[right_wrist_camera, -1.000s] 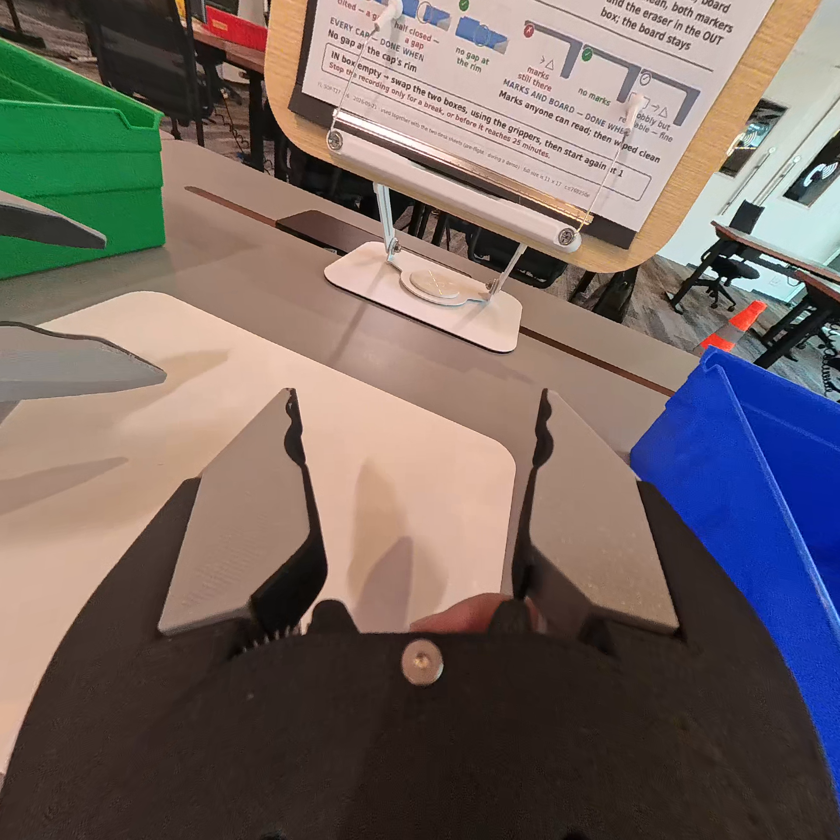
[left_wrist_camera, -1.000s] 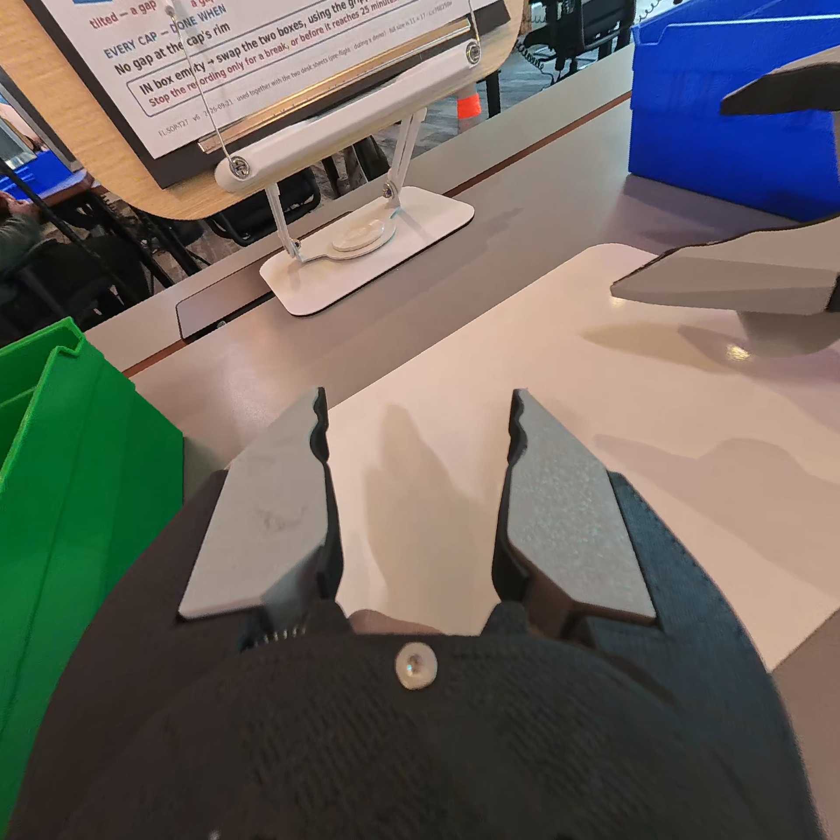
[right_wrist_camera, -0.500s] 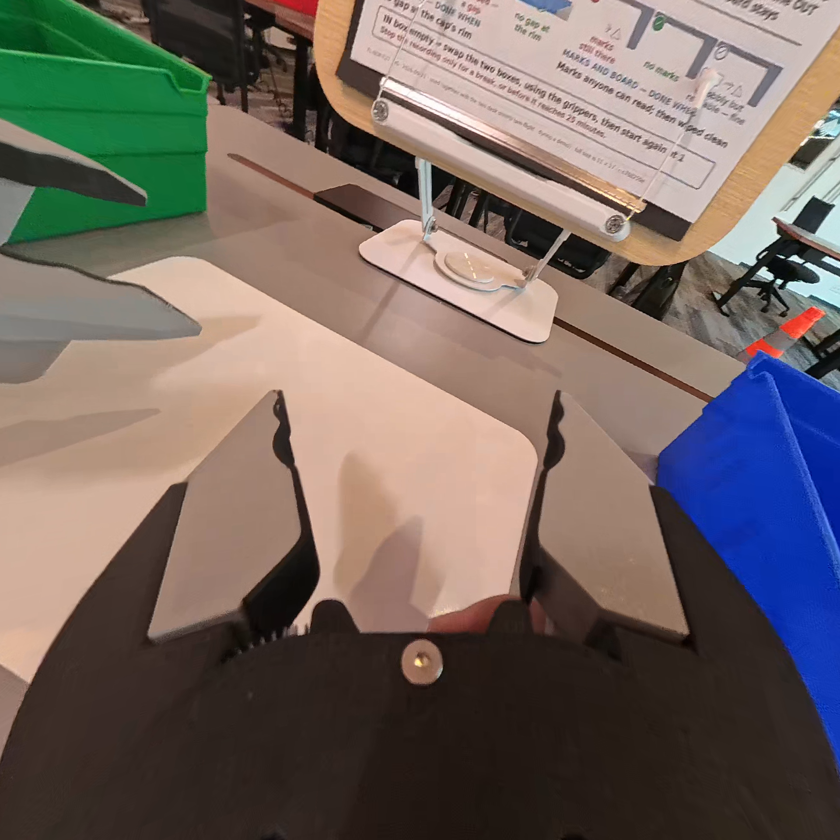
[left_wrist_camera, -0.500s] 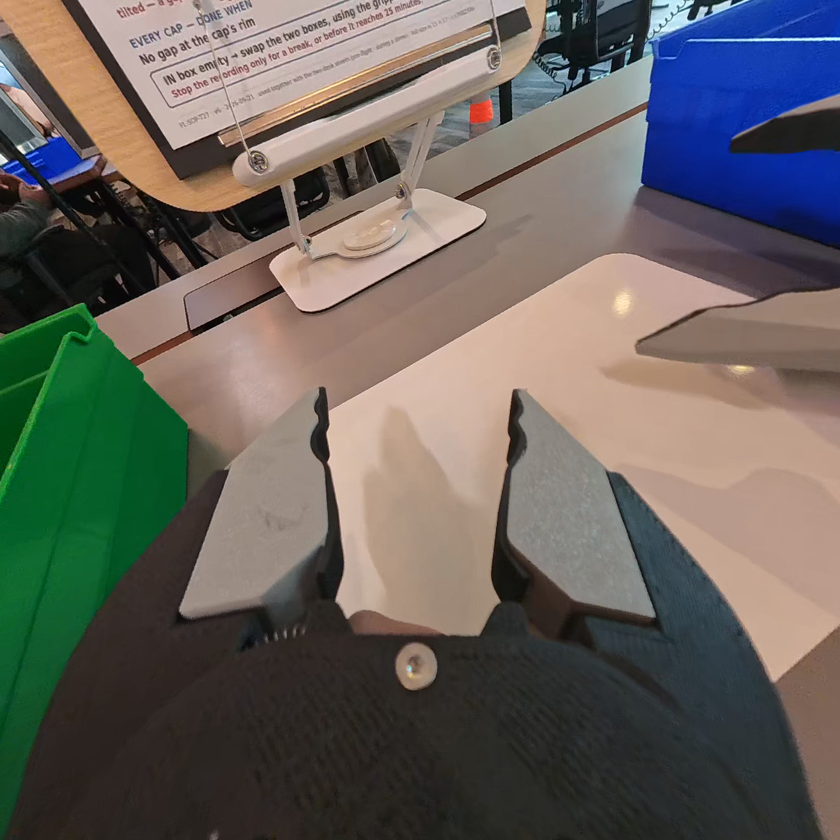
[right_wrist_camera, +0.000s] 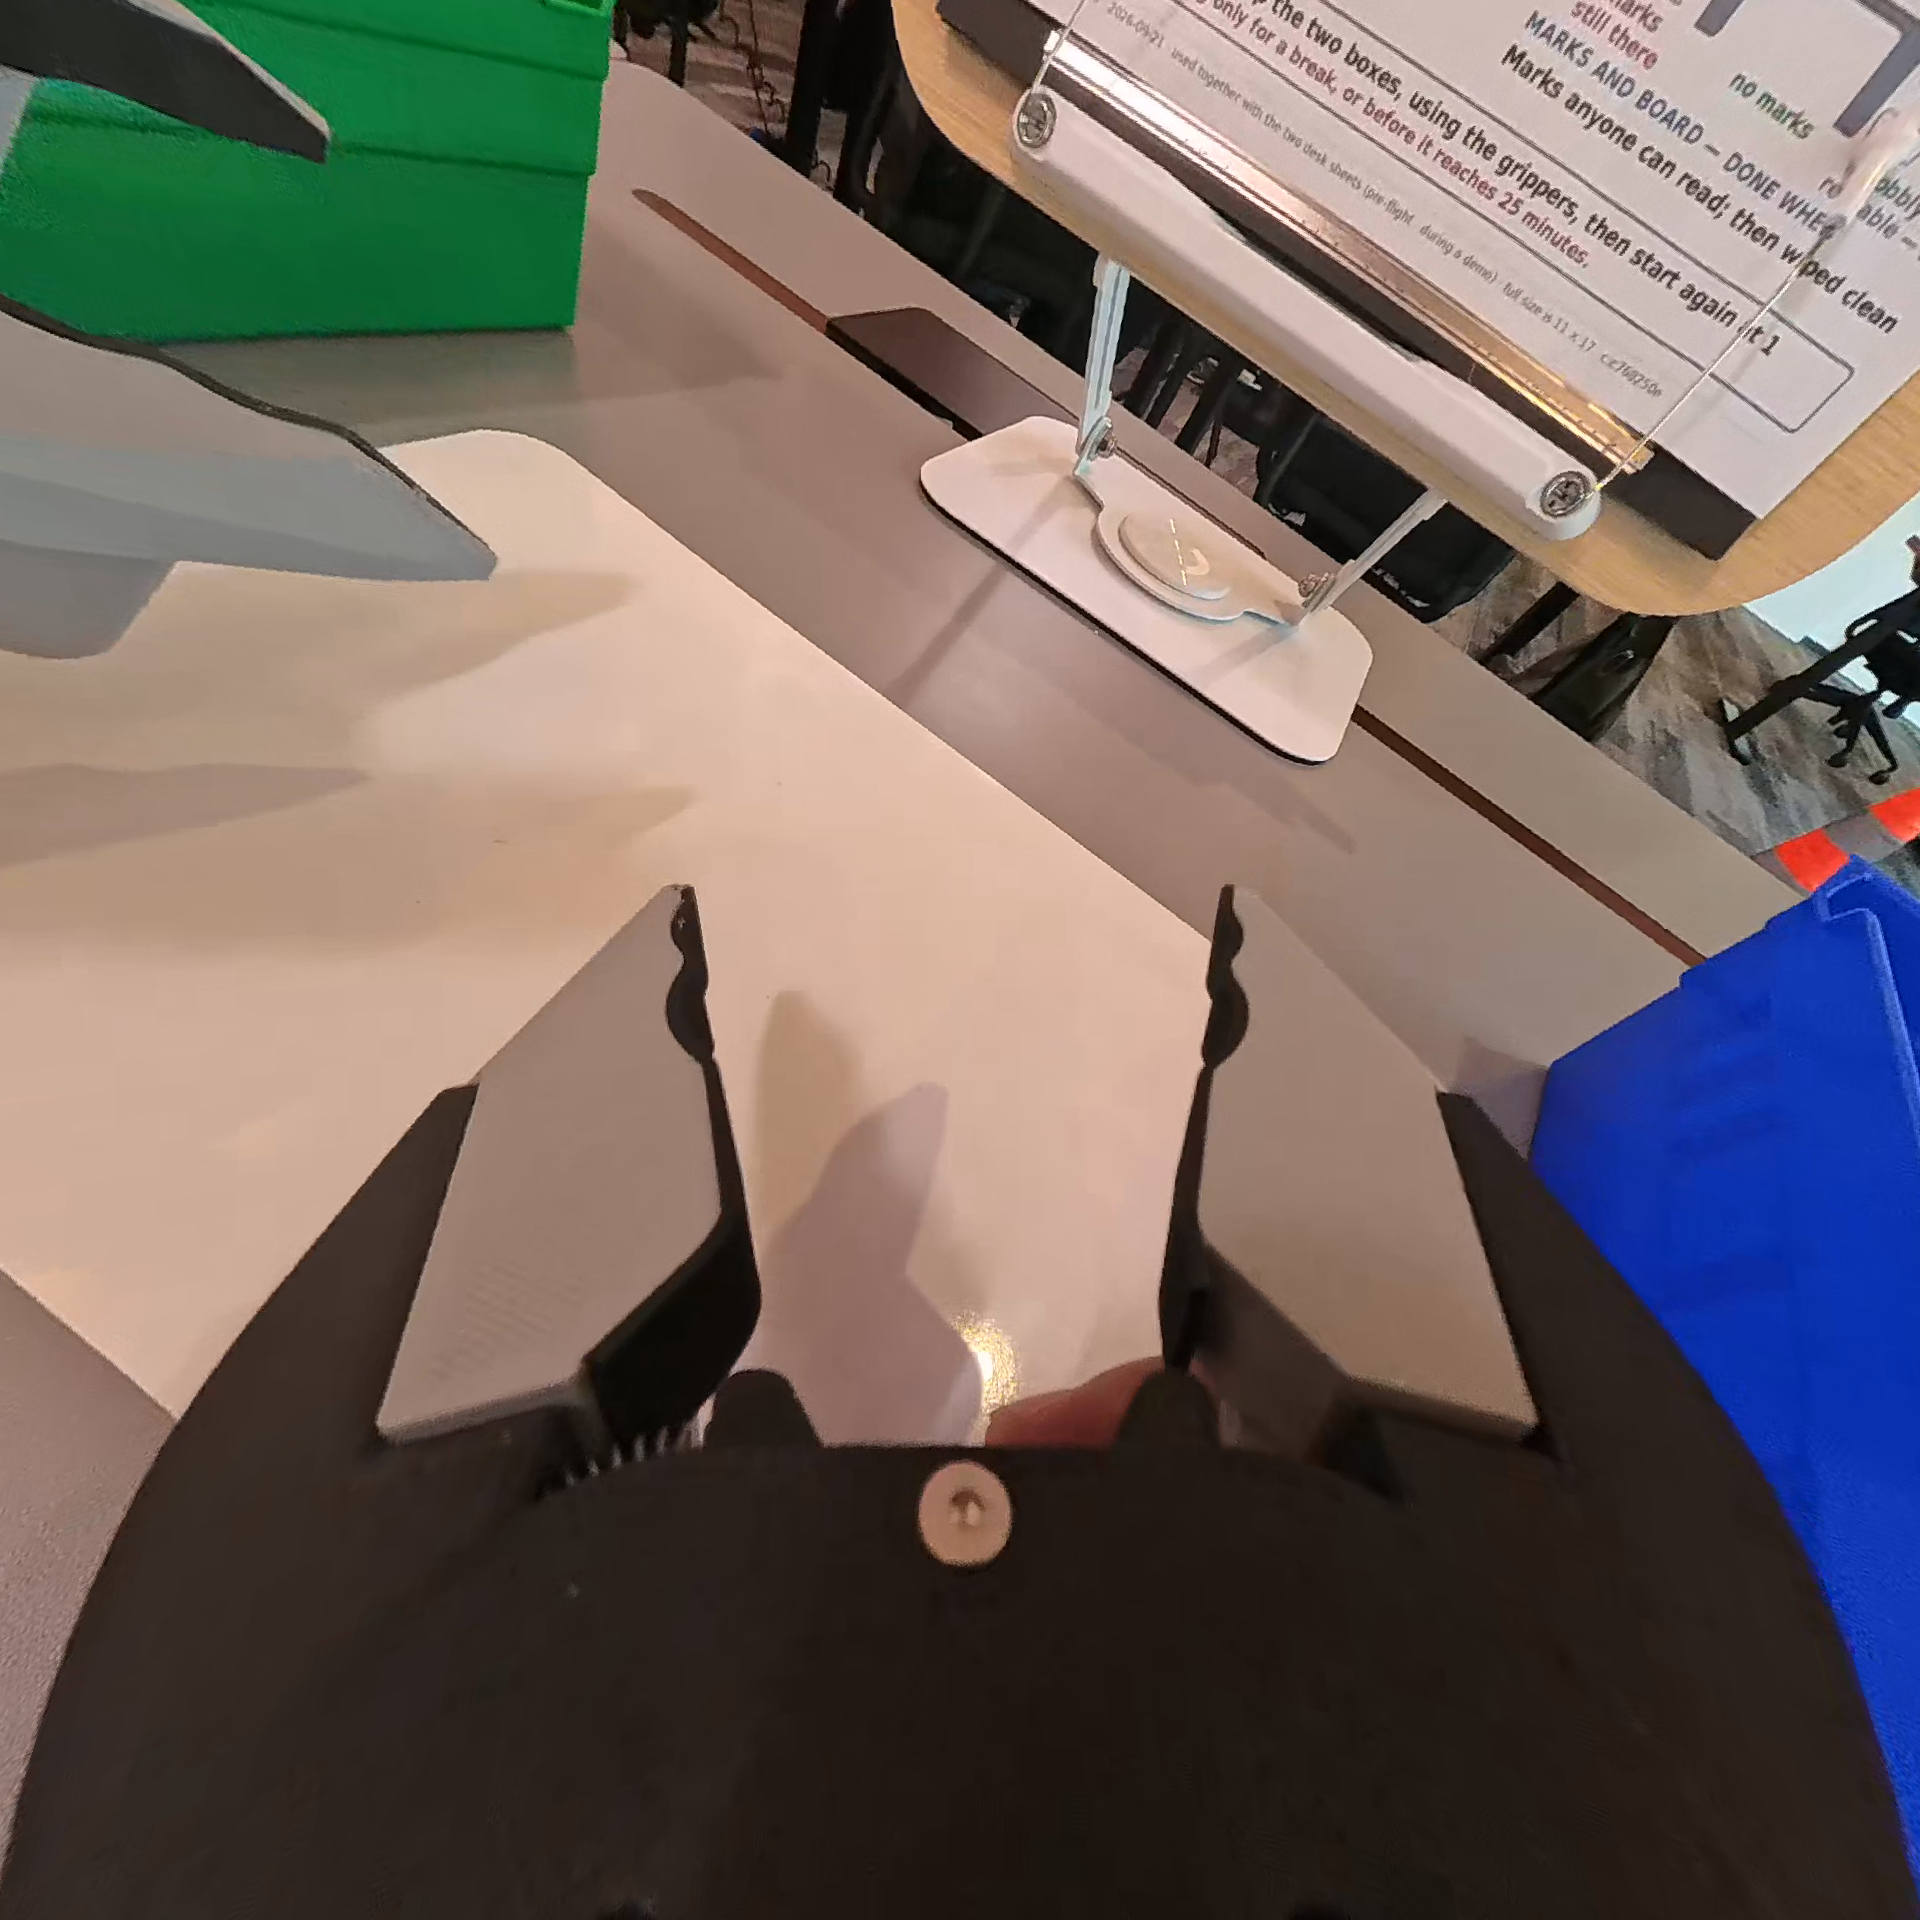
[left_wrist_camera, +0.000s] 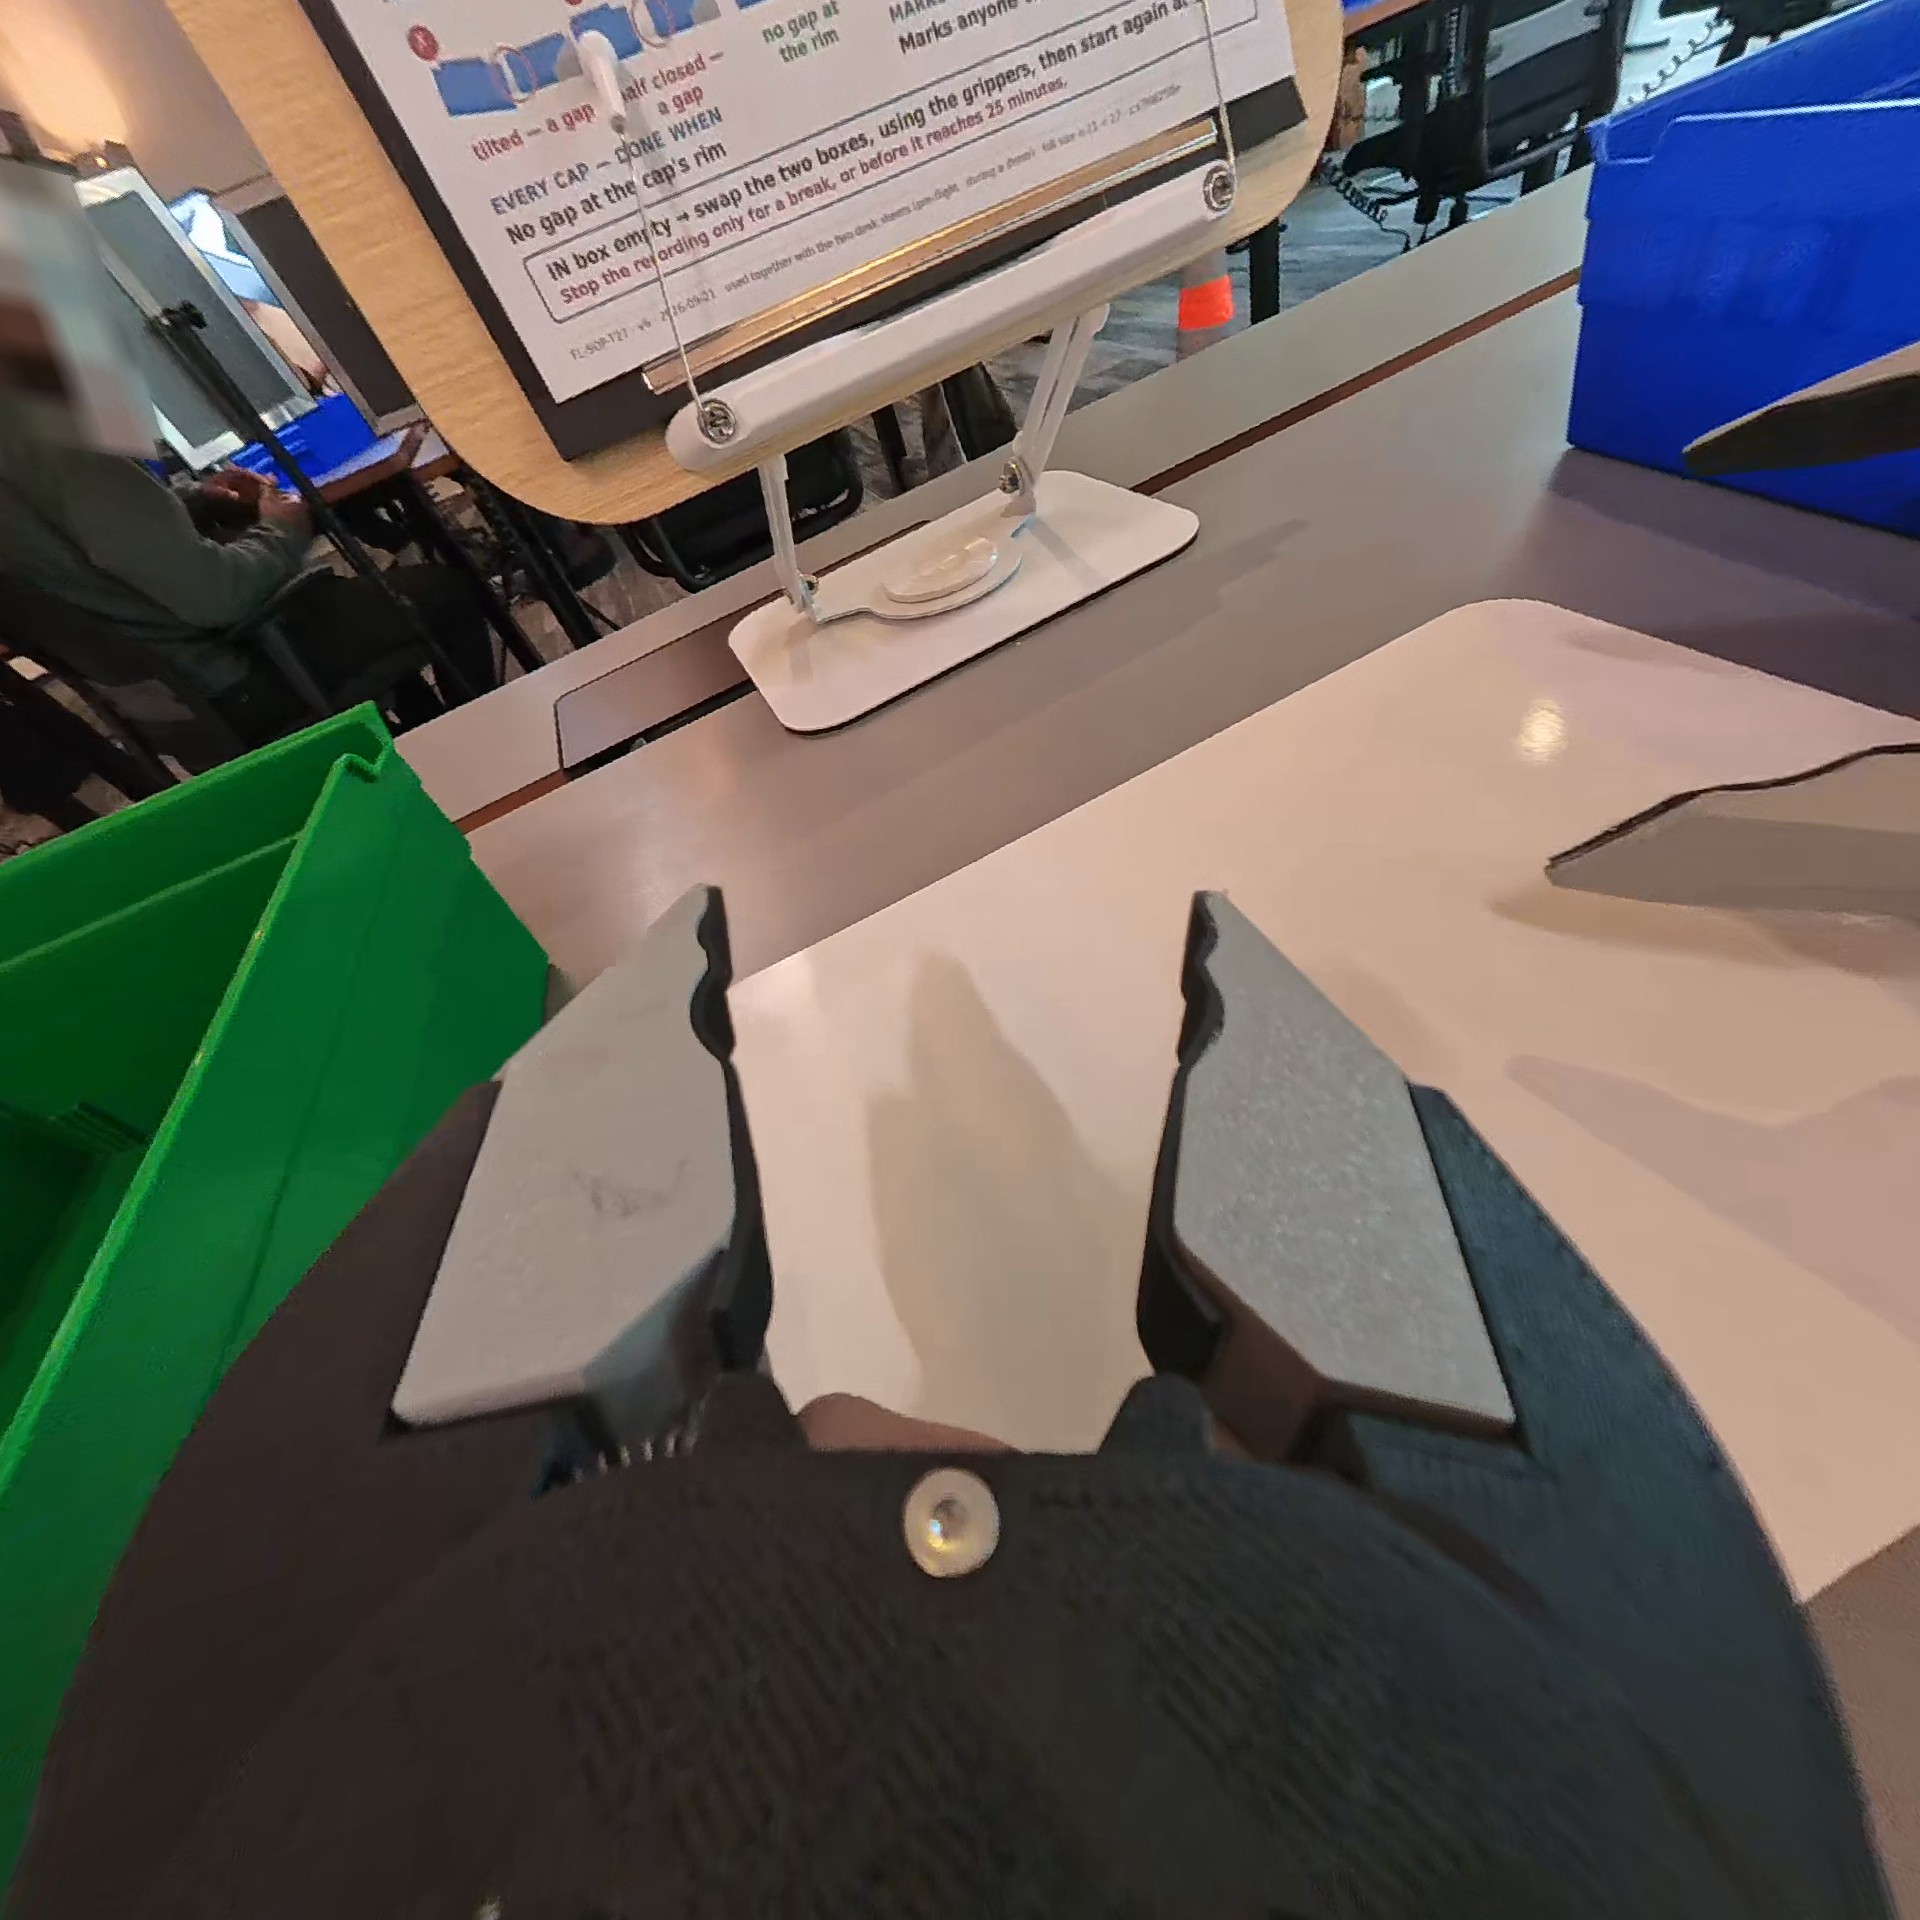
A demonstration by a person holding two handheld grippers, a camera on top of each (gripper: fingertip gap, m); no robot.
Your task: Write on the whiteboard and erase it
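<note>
A blank white whiteboard (left_wrist_camera: 1299,883) lies flat on the grey table; it also shows in the right wrist view (right_wrist_camera: 644,831). My left gripper (left_wrist_camera: 956,914) is open and empty, hovering over the board's left end. My right gripper (right_wrist_camera: 951,914) is open and empty over the board's right end. The right gripper's fingers (left_wrist_camera: 1766,862) show at the right edge of the left wrist view, and the left gripper's fingers (right_wrist_camera: 208,509) at the left edge of the right wrist view. No marker or eraser is in view.
A green bin (left_wrist_camera: 187,1039) stands left of the board, a blue bin (right_wrist_camera: 1766,1195) right of it. A white stand (left_wrist_camera: 966,592) holding an instruction sheet (left_wrist_camera: 831,156) sits behind the board. A seated person (left_wrist_camera: 125,561) is beyond the table.
Both grippers have pulled back and tilted, so the stand and sheet sit nearer the middle of each view. Both stay open and empty. The board has not moved.
</note>
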